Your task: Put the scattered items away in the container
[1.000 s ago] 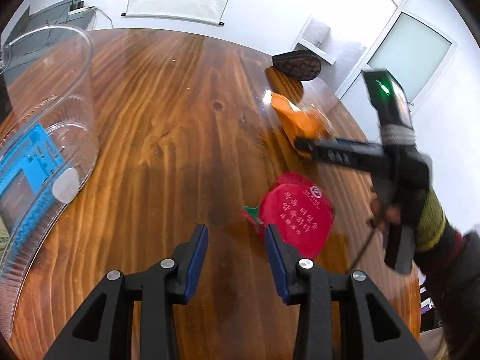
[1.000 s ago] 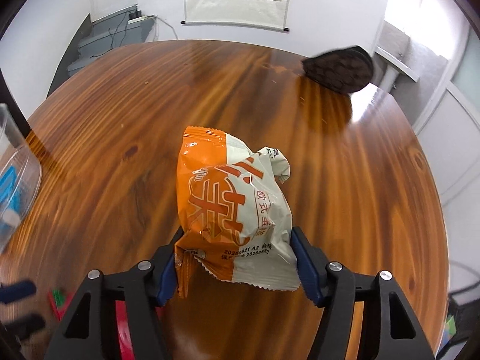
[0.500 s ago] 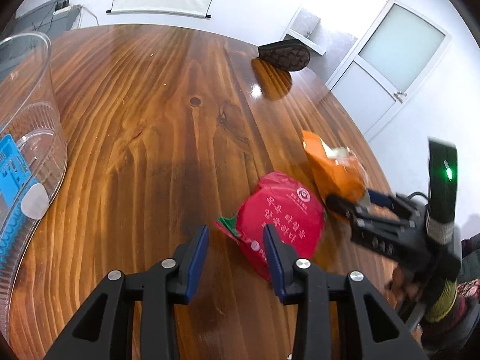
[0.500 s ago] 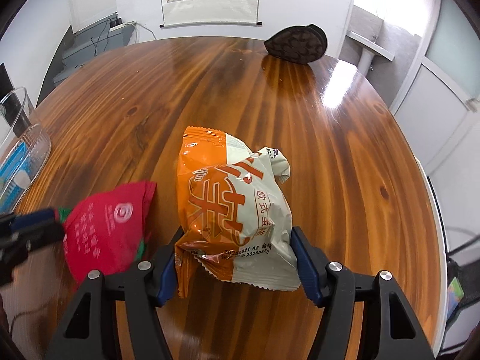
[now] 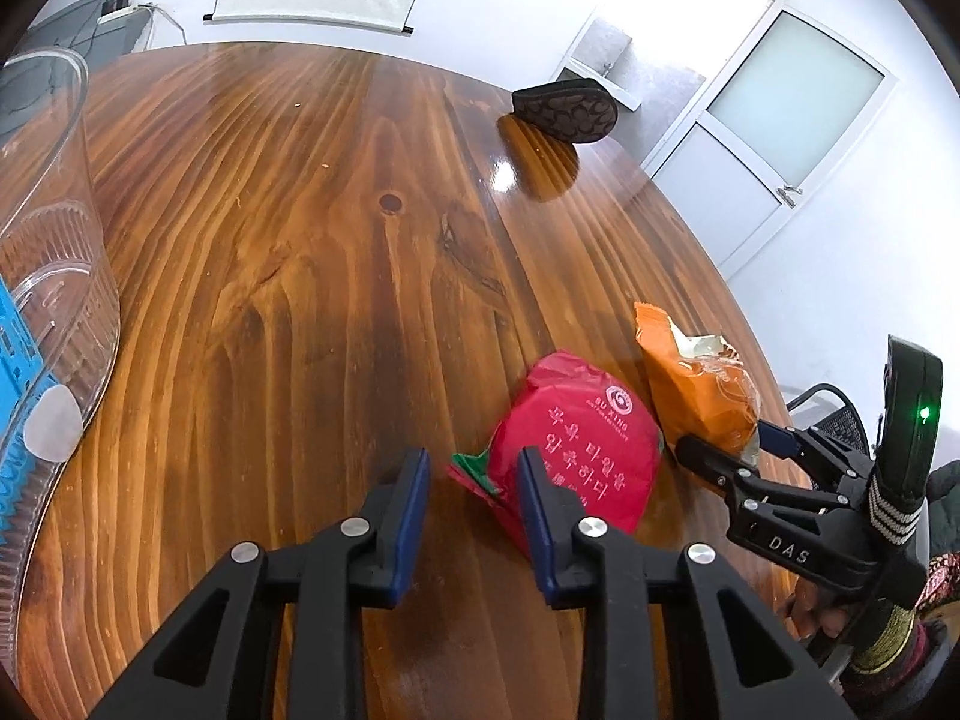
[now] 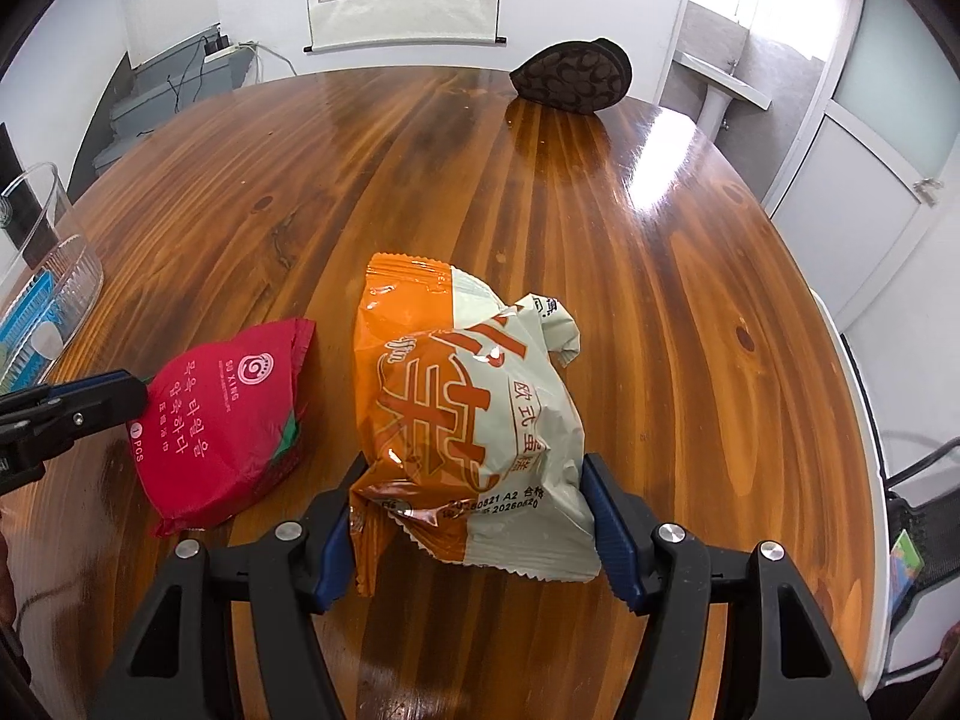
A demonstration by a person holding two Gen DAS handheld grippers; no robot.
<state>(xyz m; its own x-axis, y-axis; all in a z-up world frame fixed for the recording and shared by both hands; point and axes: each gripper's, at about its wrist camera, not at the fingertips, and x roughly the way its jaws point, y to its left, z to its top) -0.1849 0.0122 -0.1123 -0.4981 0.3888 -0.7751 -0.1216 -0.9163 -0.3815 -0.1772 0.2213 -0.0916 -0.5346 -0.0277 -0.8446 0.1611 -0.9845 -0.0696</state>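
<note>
- Right gripper [image 6: 468, 531] pinches the orange snack bag [image 6: 474, 414] on the table [image 6: 660, 300].
- Left gripper [image 5: 474, 480] is spread; the red "SU XING" packet [image 5: 576, 450] lies against its right finger.
- Container [image 5: 54, 276] sits far left.

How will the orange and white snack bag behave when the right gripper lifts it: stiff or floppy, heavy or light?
The orange and white snack bag looks puffed and crinkled, so it is probably light and will likely dent between the right gripper pads. Its glossy film may be slippery. The loose sealed end would probably flop rather than stay rigid.
</note>
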